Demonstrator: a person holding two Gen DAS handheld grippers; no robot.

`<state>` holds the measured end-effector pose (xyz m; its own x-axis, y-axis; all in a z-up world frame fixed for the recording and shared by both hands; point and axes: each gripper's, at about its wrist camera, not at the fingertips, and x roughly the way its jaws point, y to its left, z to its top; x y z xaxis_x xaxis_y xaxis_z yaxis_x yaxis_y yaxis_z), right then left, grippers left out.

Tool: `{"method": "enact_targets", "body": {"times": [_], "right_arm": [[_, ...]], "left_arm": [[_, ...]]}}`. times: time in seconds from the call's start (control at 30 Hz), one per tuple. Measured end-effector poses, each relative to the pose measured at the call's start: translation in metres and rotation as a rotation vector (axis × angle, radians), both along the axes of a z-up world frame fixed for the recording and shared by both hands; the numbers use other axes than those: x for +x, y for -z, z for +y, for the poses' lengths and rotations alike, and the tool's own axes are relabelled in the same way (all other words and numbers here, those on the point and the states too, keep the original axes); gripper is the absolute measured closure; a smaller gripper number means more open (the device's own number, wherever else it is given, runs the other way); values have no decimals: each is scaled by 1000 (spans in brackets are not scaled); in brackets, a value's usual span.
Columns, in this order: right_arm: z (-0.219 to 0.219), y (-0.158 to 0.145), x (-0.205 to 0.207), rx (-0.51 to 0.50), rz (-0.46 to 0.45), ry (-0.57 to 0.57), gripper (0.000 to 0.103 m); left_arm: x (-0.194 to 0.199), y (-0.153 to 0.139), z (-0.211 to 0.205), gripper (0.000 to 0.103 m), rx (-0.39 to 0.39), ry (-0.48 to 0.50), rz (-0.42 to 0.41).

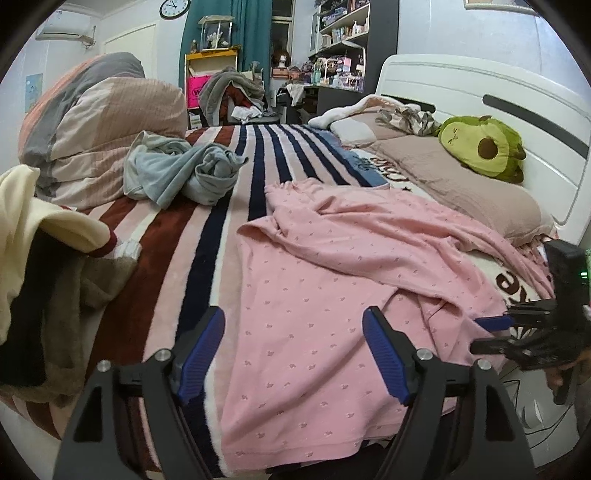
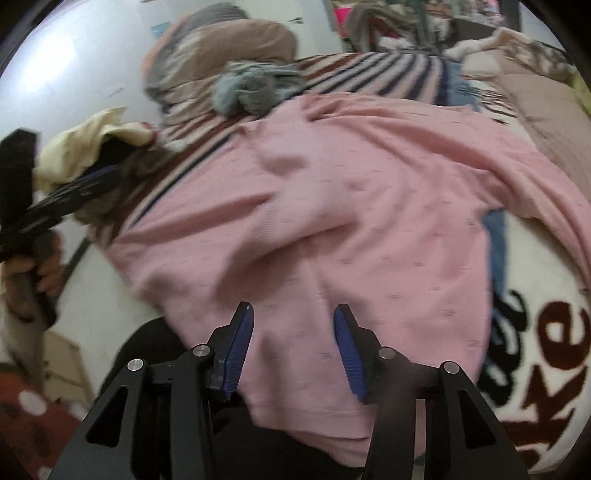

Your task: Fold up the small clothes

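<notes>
Now | pink garment [image 1: 332, 266] overhangs bed edge [image 1: 546, 417] | striped blanket [image 1: 207, 229] bare leftward

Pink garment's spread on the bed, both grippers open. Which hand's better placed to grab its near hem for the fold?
Probably left. The left gripper stands open over the pink garment by its near-left corner, a clean edge. The right gripper is open above mid-hem, with rumpled cloth ahead.

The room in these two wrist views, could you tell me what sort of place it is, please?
A lived-in bedroom, most likely. A bed with a white headboard carries a striped blanket, a pillow and an avocado plush toy; cluttered shelves stand behind it.
</notes>
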<state>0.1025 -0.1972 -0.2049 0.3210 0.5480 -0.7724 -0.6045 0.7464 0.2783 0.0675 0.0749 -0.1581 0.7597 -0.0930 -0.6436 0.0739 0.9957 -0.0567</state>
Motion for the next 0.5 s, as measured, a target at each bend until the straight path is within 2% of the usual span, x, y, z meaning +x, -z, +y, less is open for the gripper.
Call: {"method": "enact_targets", "body": {"times": [0.1, 0.23, 0.3, 0.37, 0.5], "right_arm": [[6, 1, -6, 8, 16, -39, 63], [4, 6, 4, 4, 28, 18, 65], [5, 9, 10, -12, 26, 43, 84], [10, 11, 10, -31, 28, 30, 96], [16, 3, 1, -101, -29, 4, 103]], "left_arm": [[1, 5, 2, 29, -7, -5, 19], [-1, 4, 2, 29, -9, 0, 14], [-2, 3, 3, 29, -9, -2, 8], [-3, 2, 4, 29, -12, -4, 7], [-3, 2, 6, 29, -14, -11, 8]]}}
